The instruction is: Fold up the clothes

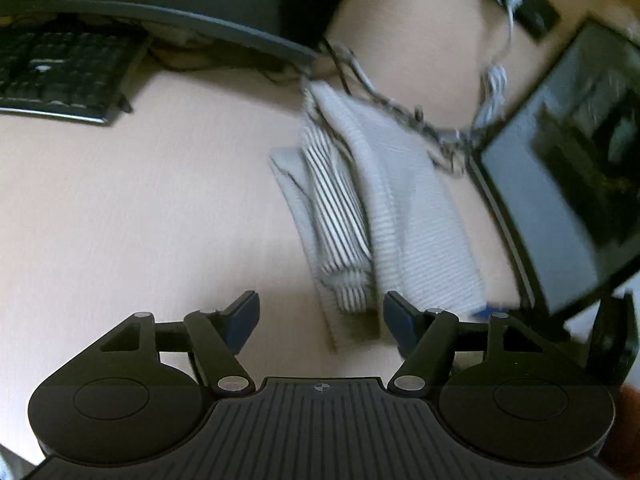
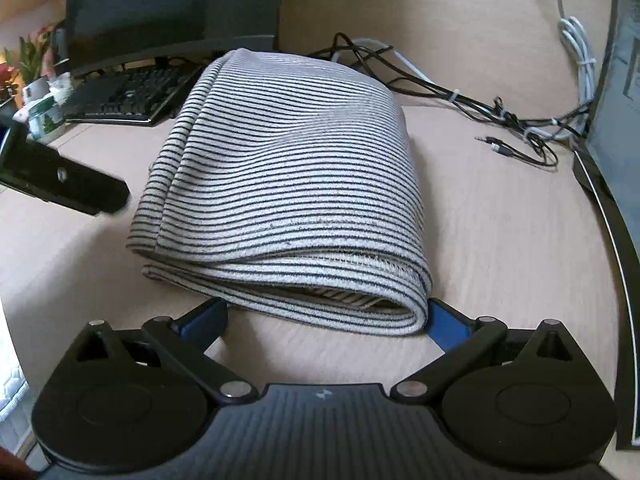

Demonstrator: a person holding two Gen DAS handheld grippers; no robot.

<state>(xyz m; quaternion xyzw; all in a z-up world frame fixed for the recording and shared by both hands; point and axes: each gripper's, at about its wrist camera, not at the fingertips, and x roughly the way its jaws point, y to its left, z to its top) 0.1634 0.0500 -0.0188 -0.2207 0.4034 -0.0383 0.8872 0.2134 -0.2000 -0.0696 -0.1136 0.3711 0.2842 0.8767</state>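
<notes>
A folded garment with thin dark stripes on a pale knit (image 2: 288, 184) lies on the light wooden desk (image 2: 500, 240), its rolled fold edge nearest me. My right gripper (image 2: 326, 320) is open, and its blue-padded fingers flank that near edge low over the desk without closing on it. In the blurred left wrist view the same garment (image 1: 360, 208) runs away from me. My left gripper (image 1: 320, 316) stands open with the garment's near end just beyond its fingertips. The black body of the left gripper (image 2: 64, 180) shows left of the garment.
A black keyboard (image 2: 128, 96) and a dark monitor (image 2: 168, 4) stand behind the garment. Tangled cables (image 2: 480, 108) trail to the right, toward a second screen (image 2: 616, 160) at the right edge. A small jar (image 2: 46, 120) sits far left.
</notes>
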